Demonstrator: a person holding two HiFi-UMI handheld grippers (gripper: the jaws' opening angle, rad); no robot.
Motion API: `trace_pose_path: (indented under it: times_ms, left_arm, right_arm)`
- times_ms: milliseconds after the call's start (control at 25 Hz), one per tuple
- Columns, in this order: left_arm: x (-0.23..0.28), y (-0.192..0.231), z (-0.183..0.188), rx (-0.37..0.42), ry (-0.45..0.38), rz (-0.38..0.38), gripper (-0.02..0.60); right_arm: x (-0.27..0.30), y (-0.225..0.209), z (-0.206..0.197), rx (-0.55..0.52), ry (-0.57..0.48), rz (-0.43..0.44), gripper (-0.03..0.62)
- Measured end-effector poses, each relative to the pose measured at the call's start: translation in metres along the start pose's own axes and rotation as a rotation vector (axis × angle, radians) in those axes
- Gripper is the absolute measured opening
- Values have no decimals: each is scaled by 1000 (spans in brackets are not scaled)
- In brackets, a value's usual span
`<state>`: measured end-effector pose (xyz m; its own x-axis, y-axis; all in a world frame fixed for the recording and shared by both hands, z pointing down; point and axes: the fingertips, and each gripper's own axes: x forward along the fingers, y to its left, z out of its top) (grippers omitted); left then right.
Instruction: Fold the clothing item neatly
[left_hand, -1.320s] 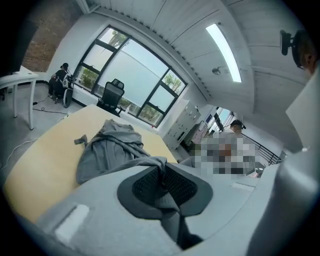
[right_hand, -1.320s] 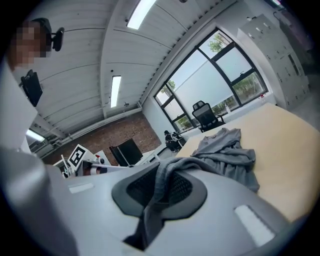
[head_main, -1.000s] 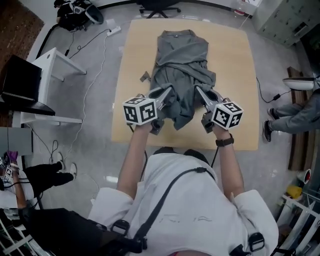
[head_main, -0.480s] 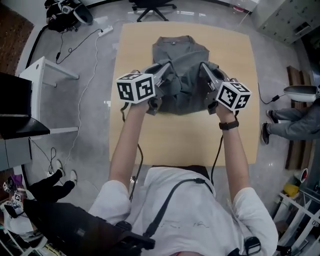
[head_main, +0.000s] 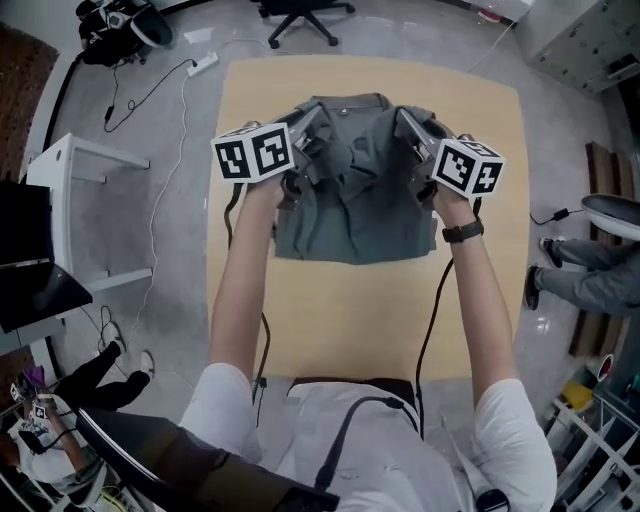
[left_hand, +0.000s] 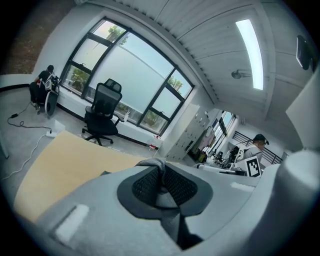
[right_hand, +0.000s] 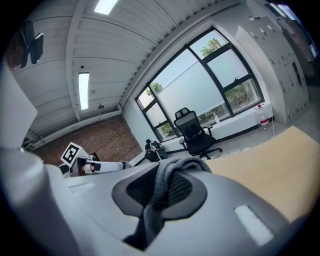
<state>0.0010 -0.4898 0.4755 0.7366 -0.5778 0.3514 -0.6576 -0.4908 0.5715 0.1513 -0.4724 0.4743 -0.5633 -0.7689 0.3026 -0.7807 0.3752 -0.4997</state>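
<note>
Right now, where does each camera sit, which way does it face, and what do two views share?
Head view: on the person's head, looking steeply down at the grey collared shirt on the light wooden table; both forearms, left gripper and right gripper show.
Left gripper view: on the left gripper, facing along its jaws, shut on shirt fabric, towards the black office chair.
Right gripper view: on the right gripper, likewise; jaws shut on shirt fabric.
Shared: both gripper views show that chair and the big window.

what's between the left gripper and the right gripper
The grey fabric shirt, bunched, fills the gap between the left gripper and right gripper, each shut on a fold of it; the head view shows it.
</note>
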Motion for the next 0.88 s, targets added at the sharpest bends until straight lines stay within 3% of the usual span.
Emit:
trace_pose_path:
  times_ms: [200, 320, 440, 560, 640, 760, 800, 880]
  left_arm:
    - [45, 69, 5, -124, 1, 76, 23]
    - [72, 99, 8, -157, 2, 105, 23]
    - [95, 130, -14, -137, 79, 197, 30]
    - [109, 155, -46, -59, 183, 280, 108]
    - [113, 160, -60, 3, 223, 295, 153]
    - [108, 158, -62, 12, 207, 269, 207]
    - [103, 156, -59, 4, 189, 258, 214]
    - [88, 151, -52, 4, 160, 246, 243]
  right_arm:
    - [50, -61, -12, 46, 37, -49, 20]
    - [71, -101, -15, 83, 27, -106, 20]
    - [91, -131, -32, 114, 59, -134, 25]
    - [108, -156, -67, 97, 165, -185, 49]
    - [112, -168, -88, 57, 240, -227, 148]
    - [114, -163, -100, -25, 315, -230, 454]
    - [112, -157, -98, -56, 321, -219, 494]
    - [102, -145, -92, -111, 315, -201, 494]
